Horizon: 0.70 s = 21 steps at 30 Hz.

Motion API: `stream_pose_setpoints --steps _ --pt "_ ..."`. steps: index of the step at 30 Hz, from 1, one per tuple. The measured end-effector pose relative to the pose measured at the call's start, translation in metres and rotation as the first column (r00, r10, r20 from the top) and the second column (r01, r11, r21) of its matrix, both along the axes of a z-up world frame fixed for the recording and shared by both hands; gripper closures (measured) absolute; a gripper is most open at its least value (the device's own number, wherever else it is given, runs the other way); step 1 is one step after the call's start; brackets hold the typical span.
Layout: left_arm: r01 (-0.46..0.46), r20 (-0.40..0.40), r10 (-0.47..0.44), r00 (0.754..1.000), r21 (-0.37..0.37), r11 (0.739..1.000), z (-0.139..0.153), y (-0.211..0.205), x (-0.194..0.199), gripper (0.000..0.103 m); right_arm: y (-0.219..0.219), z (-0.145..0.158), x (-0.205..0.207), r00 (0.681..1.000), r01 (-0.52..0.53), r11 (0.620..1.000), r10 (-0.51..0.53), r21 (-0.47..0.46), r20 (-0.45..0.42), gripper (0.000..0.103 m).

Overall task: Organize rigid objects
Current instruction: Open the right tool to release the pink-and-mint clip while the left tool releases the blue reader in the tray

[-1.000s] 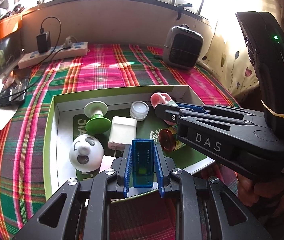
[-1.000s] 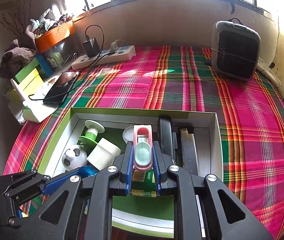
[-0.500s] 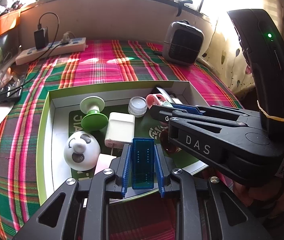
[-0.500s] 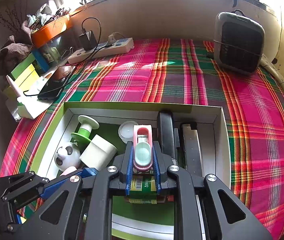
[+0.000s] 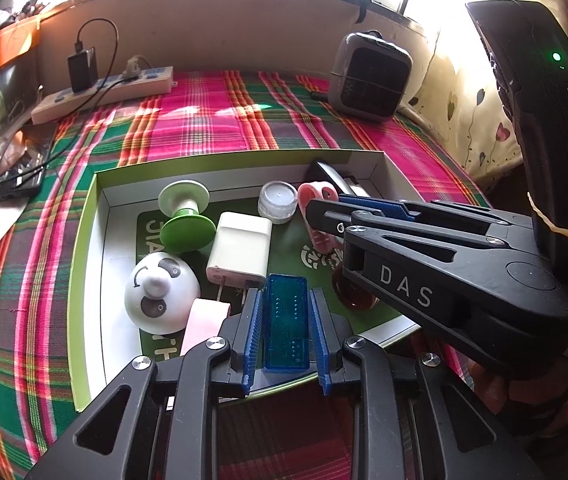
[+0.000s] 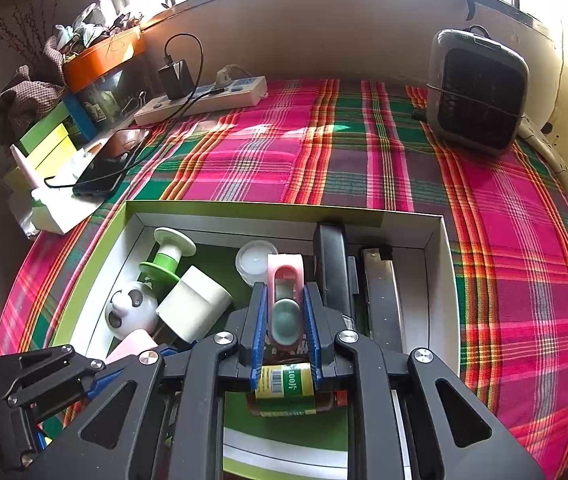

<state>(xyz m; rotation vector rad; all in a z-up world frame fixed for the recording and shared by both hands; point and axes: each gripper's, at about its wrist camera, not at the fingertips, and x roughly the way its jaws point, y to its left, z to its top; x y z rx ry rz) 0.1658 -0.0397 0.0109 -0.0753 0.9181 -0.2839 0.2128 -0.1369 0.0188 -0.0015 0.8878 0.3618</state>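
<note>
A: Fingers, entry one. Left gripper (image 5: 286, 320): blue pads stand a hair off either side of the translucent blue case (image 5: 286, 322), jaws having just been opening; case upright between them, no longer pinched as far as I can judge. Right gripper (image 6: 284, 322): clamped tight on the pink clip (image 6: 284, 304).

B: Holdings, largest first?

A: Plaid cloth (image 6: 504, 240). Green-rimmed box (image 5: 84, 240) on it. Inside: black stapler (image 6: 334, 268) and metal bar (image 6: 382, 304) along the right wall, white charger (image 5: 240, 250), panda figure (image 5: 160, 294), green-and-white spool (image 5: 184, 216), brown bottle (image 6: 286, 386), clear jar (image 5: 278, 202).

B: Which relation governs the next move?

A: Blue case lies directly between the left fingers, long axis running along them, over the box's near edge by the charger's prongs. Left hand is the nearer; likely it only needs to back away. Pink clip likewise runs along the right fingers, above the bottle.

B: View differences?

A: Left wrist shows the blue case and the right gripper's flank; right wrist alone shows the bar and the bottle's label, and never the case.
</note>
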Motion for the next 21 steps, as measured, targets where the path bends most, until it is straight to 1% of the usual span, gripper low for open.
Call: stream_pose_setpoints --steps 15,21 --pt "-0.008 0.006 0.008 1.000 0.017 1.000 0.004 -0.002 -0.003 0.079 -0.002 0.003 -0.004 1.000 0.003 1.000 -0.003 0.007 0.012 0.081" --pt "-0.015 0.018 0.015 1.000 0.020 1.000 0.010 -0.001 -0.010 0.075 -0.004 0.008 -0.010 1.000 0.004 1.000 -0.005 0.015 0.025 0.079"
